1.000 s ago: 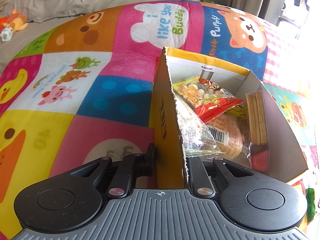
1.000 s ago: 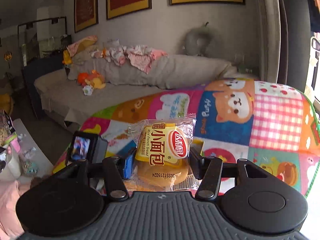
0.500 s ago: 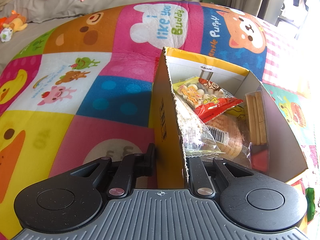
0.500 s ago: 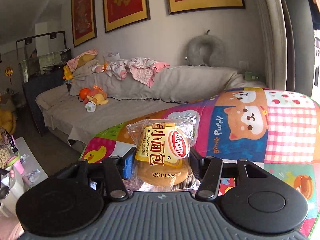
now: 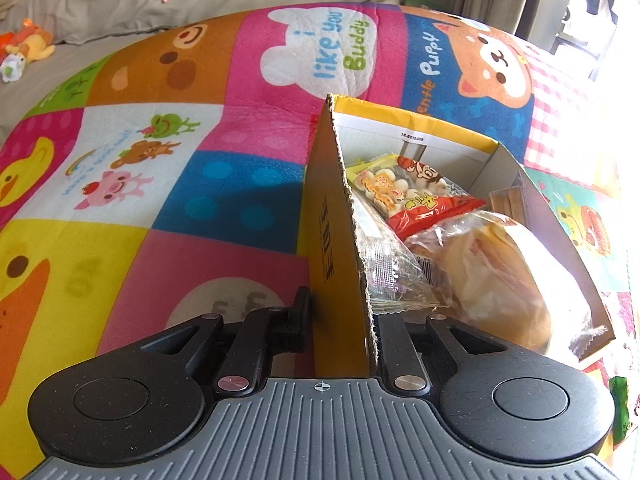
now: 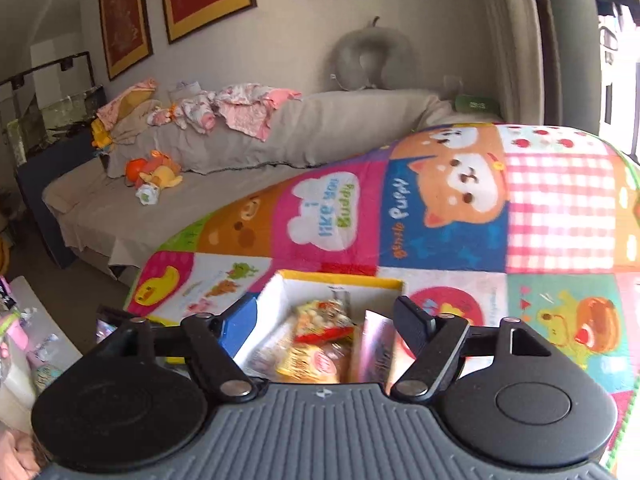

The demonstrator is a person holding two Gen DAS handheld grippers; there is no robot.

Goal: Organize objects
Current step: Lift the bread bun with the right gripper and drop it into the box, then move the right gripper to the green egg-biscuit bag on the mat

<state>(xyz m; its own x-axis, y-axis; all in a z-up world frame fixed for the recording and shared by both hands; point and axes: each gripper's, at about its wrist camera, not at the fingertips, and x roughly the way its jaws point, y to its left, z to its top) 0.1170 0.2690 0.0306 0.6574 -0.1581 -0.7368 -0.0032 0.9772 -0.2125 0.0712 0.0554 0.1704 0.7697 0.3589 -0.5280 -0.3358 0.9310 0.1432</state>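
Jaws on my right gripper [image 6: 326, 320] have just been opening, and nothing sits between them now: the bread packet [image 5: 494, 280] I was carrying a second ago has dropped out and lies in the cardboard box [image 5: 340, 240]. In the left wrist view it shows as a blurred, pale bun in clear wrap, resting on top of the other snacks at the near right of the box; I take the blur to mean it is only just settling. In the right wrist view I can see its yellow label below the spread fingers, with the red snack bag [image 6: 324, 322] beyond it toward the far wall of the box.

My left gripper [image 5: 340, 320] is closed on the box's near yellow side wall, one finger outside and one inside, exactly as in the earlier frames, so the box is held steady on the patchwork play mat [image 5: 160, 160].

By my reckoning that is one more item organized. The box looks fairly full, with the stick biscuits [image 5: 510, 200] along its right wall now partly hidden behind the bread. I would next pull the right gripper clear and look for whatever remains loose; nothing else loose shows on the mat from these views.
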